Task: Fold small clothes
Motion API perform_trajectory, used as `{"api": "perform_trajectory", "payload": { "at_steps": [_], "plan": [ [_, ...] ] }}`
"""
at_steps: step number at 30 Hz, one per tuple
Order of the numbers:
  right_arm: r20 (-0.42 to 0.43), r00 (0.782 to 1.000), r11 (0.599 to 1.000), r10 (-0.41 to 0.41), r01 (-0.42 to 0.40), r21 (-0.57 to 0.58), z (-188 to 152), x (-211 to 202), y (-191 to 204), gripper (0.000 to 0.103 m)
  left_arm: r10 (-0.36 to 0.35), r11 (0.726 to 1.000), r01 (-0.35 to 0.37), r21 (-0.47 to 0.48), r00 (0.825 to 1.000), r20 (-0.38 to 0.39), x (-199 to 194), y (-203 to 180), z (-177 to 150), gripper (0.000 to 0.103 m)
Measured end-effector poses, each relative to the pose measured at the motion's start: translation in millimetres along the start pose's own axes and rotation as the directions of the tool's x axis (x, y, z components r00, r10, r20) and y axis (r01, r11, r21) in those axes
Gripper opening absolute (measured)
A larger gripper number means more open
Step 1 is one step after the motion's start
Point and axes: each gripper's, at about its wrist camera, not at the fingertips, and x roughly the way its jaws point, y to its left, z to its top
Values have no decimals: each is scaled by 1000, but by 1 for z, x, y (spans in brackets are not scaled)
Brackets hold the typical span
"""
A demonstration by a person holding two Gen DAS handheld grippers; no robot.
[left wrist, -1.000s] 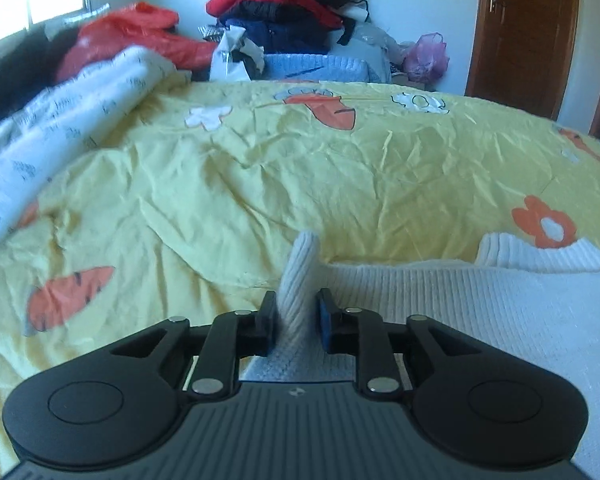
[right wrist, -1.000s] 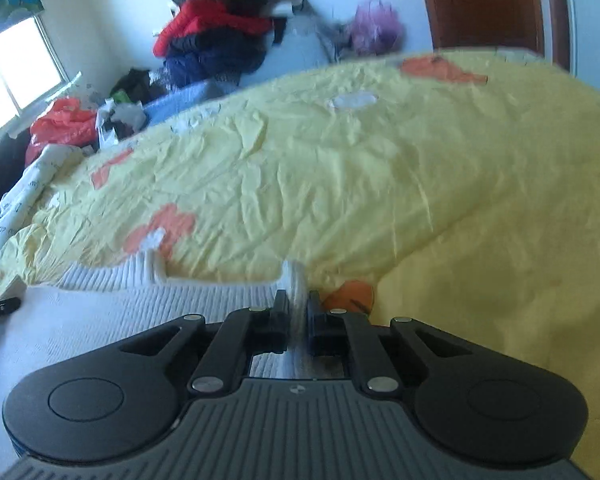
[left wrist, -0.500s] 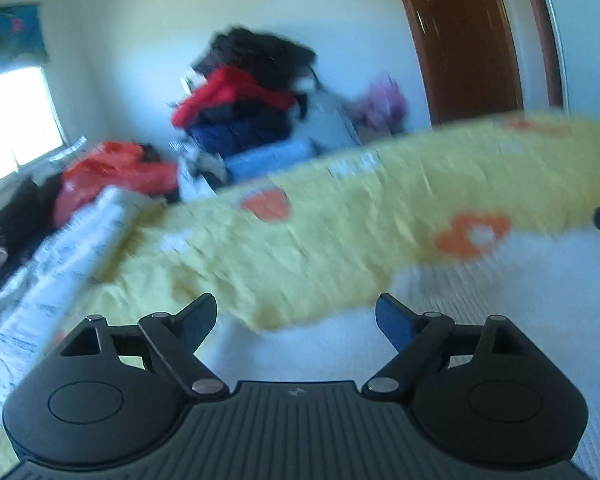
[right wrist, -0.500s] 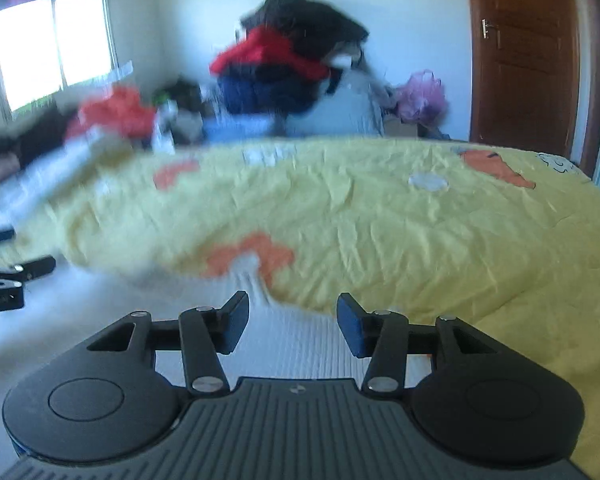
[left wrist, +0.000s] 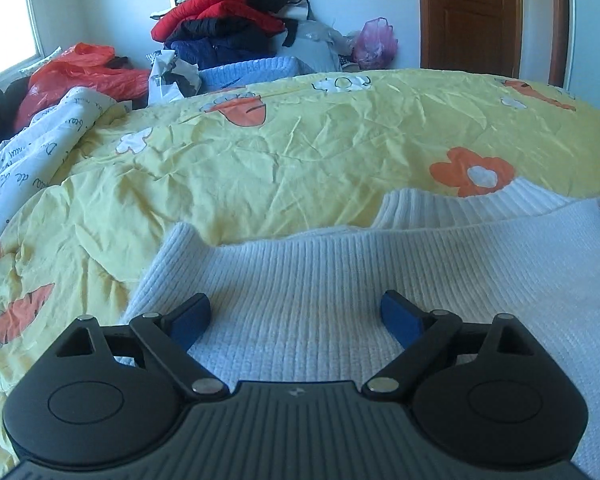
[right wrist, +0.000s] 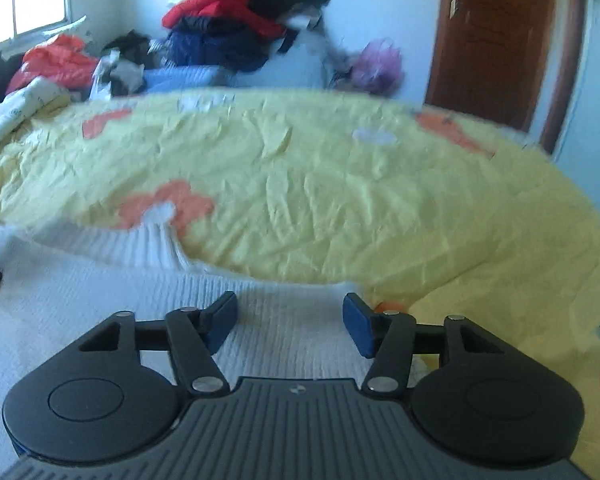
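Yellow flower-print bedspread covers the bed; a white ribbed knit sweater lies spread flat on its near edge, apparently laid out for folding. Left claw and right claw hover above the knit, jaws wide apart, holding nothing. Piled clothes sit beyond; no containers visible.

Bright daylight from blown-out window at left, bluish cast, fisheye-bent edges, right wrist view motion-blurred
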Motion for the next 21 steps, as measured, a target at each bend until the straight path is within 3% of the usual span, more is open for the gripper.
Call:
{"api": "perform_trajectory", "payload": {
  "at_steps": [3, 7, 9, 11, 14, 21],
  "plan": [
    [83, 994, 998, 65, -65, 2, 4, -27, 19, 66, -1, 1000, 1, 0, 1000, -1, 1, 2, 1, 93],
    [56, 985, 985, 161, -157, -72, 2, -28, 49, 68, -1, 1000, 1, 0, 1000, 0, 1, 3, 1, 93],
    [11, 992, 985, 129, -127, -113, -5, -11, 59, 69, 0, 1000, 0, 0, 1000, 0, 2, 1, 1, 93],
    [-38, 994, 988, 100, -104, -114, -16, 9, 59, 77, 0, 1000, 0, 0, 1000, 0, 2, 1, 1, 93],
    [-33, 990, 990, 135, -136, -38, -14, 11, 49, 79, -3, 1000, 3, -3, 1000, 0, 2, 1, 1, 93],
    [-41, 990, 988, 138, -141, -57, -14, 12, 54, 83, 5, 1000, -5, -5, 1000, 3, 1, 1, 1, 94]
  ]
}}
